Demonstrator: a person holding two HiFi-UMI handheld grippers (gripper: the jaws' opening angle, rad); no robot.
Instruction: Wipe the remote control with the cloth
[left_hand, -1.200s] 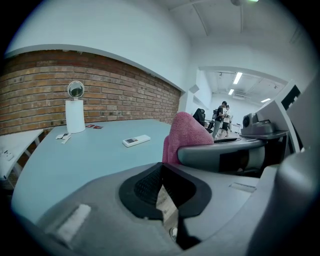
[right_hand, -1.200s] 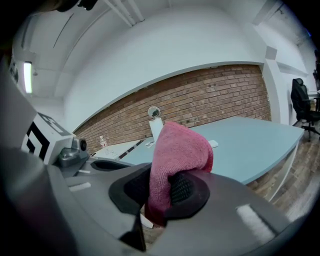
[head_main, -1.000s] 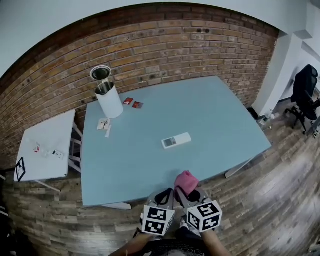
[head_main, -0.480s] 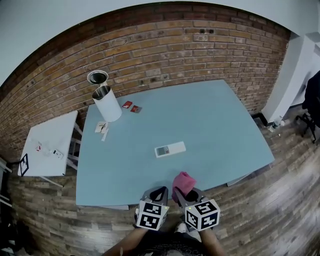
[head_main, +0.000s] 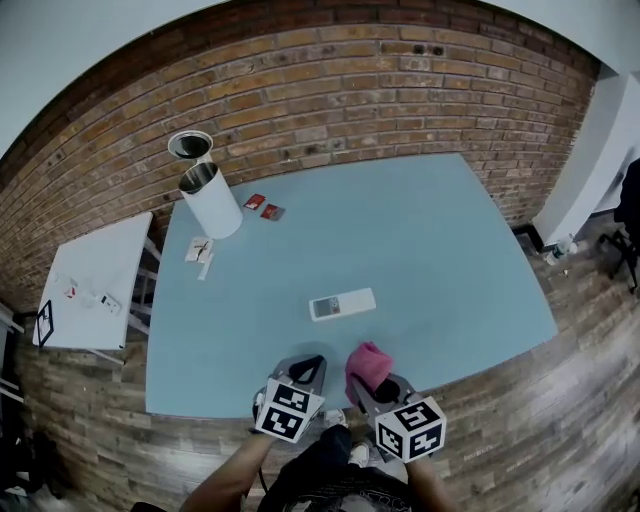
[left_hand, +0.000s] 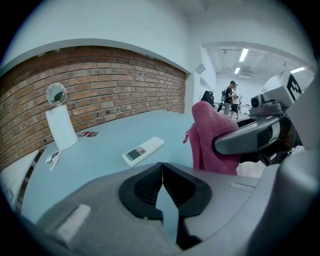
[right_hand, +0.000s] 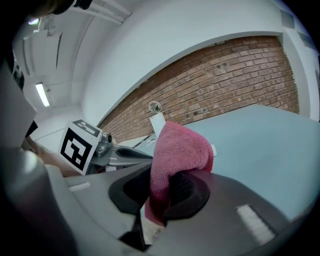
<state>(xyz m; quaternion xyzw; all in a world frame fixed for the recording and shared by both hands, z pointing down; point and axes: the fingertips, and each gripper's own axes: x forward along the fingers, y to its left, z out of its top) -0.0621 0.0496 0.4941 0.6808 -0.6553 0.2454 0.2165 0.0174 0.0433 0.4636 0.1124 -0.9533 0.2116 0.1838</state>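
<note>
One white remote control (head_main: 342, 303) on blue table (head_main: 430, 240). One pink cloth (head_main: 367, 362) pinched in right gripper (right_hand: 163, 191). Left gripper (left_hand: 162, 174) squeezed shut, empty. Two red packets (head_main: 273, 212) near one white bin (head_main: 212, 203).

On the head view the buttons on the remote (head_main: 342, 303) are too small for me to read. The two red bits (head_main: 264, 207) and the pale scraps (head_main: 201, 251) on the tabletop (head_main: 430, 240) are too small to name. My left forearm (head_main: 225, 480) runs off the lower edge. Along my right gripper (right_hand: 160, 192), the cloth (right_hand: 177, 150) covers the inner faces of my fingers (right_hand: 187, 190) and hides nearly all of the remote; only a white sliver shows.
</note>
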